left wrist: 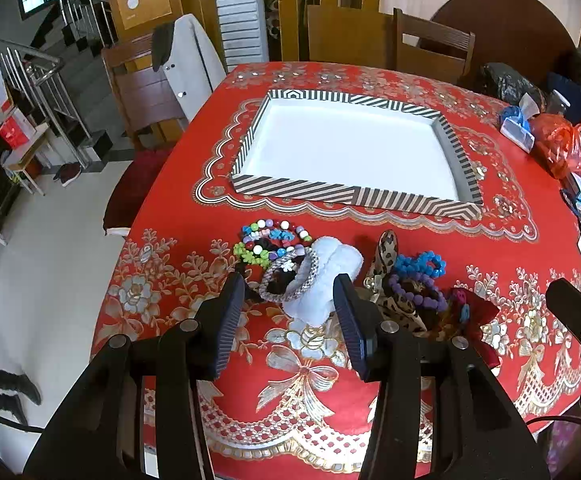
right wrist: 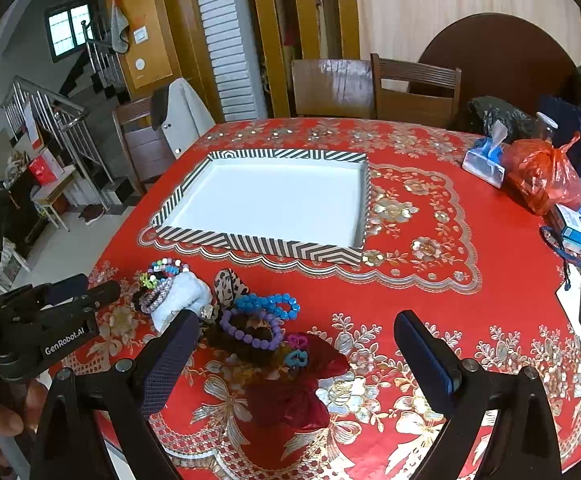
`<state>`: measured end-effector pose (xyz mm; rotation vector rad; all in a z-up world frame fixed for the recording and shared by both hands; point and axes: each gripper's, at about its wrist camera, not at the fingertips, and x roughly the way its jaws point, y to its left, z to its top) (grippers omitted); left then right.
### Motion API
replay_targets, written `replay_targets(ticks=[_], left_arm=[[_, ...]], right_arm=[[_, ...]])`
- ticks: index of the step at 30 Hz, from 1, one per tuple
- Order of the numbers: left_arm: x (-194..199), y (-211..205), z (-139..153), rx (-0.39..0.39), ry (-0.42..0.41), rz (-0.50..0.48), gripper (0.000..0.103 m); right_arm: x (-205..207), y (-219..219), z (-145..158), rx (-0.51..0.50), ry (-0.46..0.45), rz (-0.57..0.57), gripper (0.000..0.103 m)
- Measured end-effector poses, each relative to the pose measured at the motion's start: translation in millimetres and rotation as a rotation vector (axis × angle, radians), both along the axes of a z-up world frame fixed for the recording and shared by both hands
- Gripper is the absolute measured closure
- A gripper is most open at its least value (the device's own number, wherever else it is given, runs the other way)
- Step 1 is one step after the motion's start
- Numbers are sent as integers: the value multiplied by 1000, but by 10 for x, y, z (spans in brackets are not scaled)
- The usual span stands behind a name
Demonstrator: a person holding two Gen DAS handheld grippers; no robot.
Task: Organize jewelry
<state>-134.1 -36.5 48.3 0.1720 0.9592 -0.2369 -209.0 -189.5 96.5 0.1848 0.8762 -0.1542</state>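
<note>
Black pads of the left gripper (left wrist: 288,308) are standing wide apart, holding nothing, hovering just in front of the white fluffy band (left wrist: 322,276) with a silver bracelet (left wrist: 286,280) looped on it. Beside it, the right gripper (right wrist: 294,354) is hanging equally wide and empty above the purple bead bracelet (right wrist: 250,330) and the dark red scrunchie (right wrist: 294,392). Behind these, the blue bead bracelet (right wrist: 268,305), leopard hair clip (right wrist: 230,286) and coloured bead bracelets (left wrist: 274,240) are lying tangled together. Farther off, the striped tray (left wrist: 314,192) is sitting bare. Closing on this heap is likely to snag neighbouring pieces and drag them along.
</note>
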Motion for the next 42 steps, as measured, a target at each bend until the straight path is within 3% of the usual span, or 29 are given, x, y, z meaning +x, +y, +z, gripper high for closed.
replay_targets(ticks=[24,42], left_arm=[[30,70,-35,-1,16,19,57],[78,144,-92,-3,38,37,57]], right_arm=[[69,28,-74,84,36,-5,6],[128,99,-113,48,60,37,6]])
